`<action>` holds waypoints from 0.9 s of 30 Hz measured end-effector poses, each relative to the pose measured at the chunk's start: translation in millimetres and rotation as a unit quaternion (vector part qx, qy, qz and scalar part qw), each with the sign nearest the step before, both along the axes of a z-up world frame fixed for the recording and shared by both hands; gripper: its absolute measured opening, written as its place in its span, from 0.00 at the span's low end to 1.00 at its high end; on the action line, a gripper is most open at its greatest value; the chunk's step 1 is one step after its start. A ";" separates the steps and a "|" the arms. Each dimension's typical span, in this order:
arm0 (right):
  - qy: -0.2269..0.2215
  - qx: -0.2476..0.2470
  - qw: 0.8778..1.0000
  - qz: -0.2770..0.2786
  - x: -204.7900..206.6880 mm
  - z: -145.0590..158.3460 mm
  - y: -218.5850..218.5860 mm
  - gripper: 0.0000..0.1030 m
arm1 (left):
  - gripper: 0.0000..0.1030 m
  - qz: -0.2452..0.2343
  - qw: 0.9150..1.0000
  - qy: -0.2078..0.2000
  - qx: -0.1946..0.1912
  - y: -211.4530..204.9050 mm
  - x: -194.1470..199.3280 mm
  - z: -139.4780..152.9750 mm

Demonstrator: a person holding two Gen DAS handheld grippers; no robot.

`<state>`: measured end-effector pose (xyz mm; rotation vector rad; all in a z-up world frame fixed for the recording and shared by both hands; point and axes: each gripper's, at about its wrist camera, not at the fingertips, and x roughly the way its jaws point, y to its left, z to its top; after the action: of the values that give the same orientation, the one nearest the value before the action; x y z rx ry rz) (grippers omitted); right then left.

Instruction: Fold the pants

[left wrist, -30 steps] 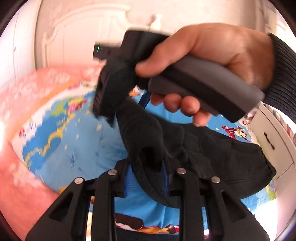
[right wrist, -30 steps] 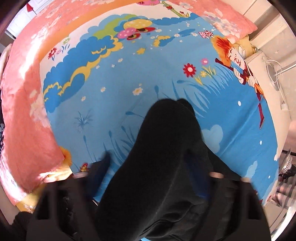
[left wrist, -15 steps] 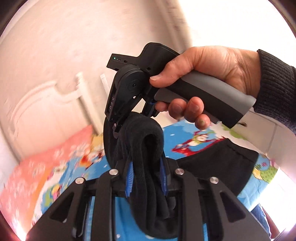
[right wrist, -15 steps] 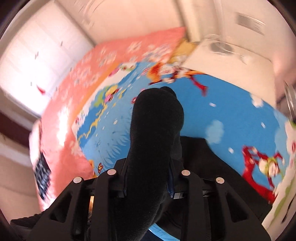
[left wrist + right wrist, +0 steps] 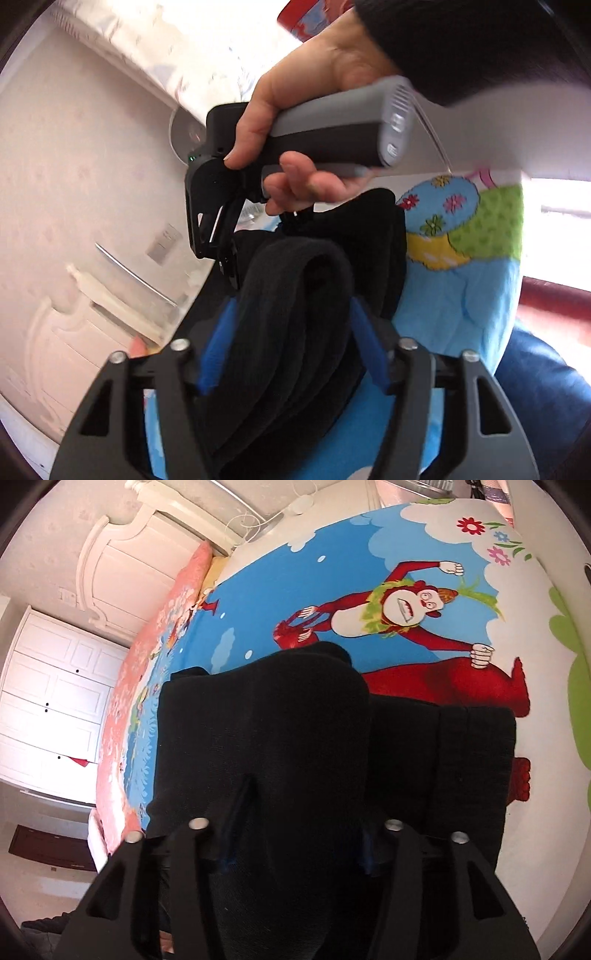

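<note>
The black pants [image 5: 295,738] hang folded over the cartoon bedsheet [image 5: 295,572]. My right gripper [image 5: 295,849] is shut on a thick bunch of the black fabric, which hides its blue pads. A flat folded part of the pants [image 5: 461,768] lies on the sheet to the right. In the left wrist view my left gripper [image 5: 293,350] is shut on a rolled bunch of the pants [image 5: 295,302] between its blue pads [image 5: 218,347]. The right gripper's body [image 5: 221,192], held by a hand [image 5: 303,110], sits just beyond, with fabric under it.
The bed has a pink quilt [image 5: 147,657] along its left side and a white headboard [image 5: 122,561]. White wardrobe doors [image 5: 48,701] stand at the far left. The bed's edge [image 5: 517,258] and the person's blue jeans [image 5: 535,387] show at the right.
Both grippers have lifted and swung with the pants toward the foot end of the bed. The views have tilted upward toward the wall. Both stay shut on the fabric.
</note>
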<state>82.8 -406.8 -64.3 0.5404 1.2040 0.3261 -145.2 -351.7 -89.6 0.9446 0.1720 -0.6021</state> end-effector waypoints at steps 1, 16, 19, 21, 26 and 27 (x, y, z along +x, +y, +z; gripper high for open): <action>-0.001 -0.012 1.000 0.009 2.0 1.4 5.0 0.58 | 0.63 0.004 1.000 -0.007 0.007 4.8 -0.4 -5.3; -0.031 -0.106 0.992 0.058 17.5 68.5 41.5 0.27 | 0.19 0.039 0.999 -0.019 -0.025 30.1 24.8 11.9; -0.048 -0.111 0.991 0.062 16.5 93.2 43.6 0.26 | 0.18 0.038 0.998 -0.040 -0.032 32.5 25.1 31.3; -0.056 -0.113 0.990 0.059 16.1 103.5 42.4 0.26 | 0.18 0.032 0.998 -0.047 -0.033 31.1 26.8 41.9; -0.050 -0.118 0.991 0.034 8.9 106.6 20.5 0.26 | 0.18 0.008 0.998 -0.050 -0.023 13.8 23.9 45.2; -0.048 -0.118 0.991 0.028 6.5 104.5 14.0 0.26 | 0.18 0.003 0.999 -0.050 -0.019 6.9 21.1 45.2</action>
<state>89.3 -392.9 40.2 0.2832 1.1474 0.2495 -124.1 -344.7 -44.4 0.9351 0.0728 -0.5500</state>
